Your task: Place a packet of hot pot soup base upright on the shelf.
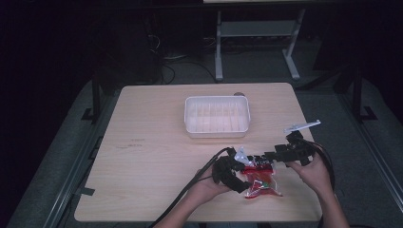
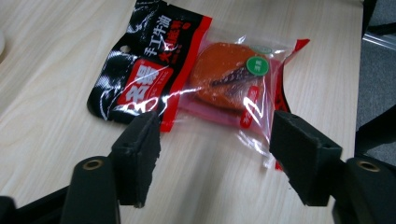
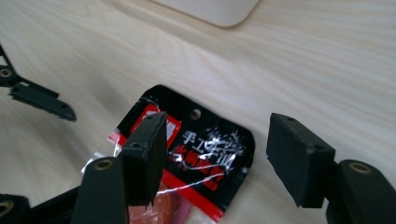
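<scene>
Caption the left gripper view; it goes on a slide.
Left gripper, jaws open, poised over a red-and-black snack packet lying flat on the light wooden table.

The flat snack packet of clear plastic with a black and red header (image 2: 187,79) carries white Chinese print: "手工牛油" along its black top band, large white characters on a red panel below, too glare-struck to read, and a small green round sticker (image 2: 257,66), illegible.

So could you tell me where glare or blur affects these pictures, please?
High view: dark surroundings, only the table lit. Left gripper view: glare streaks across the snack packet, whose near edge is blurred. Right gripper view: white glare over the packet's printed text.
</scene>
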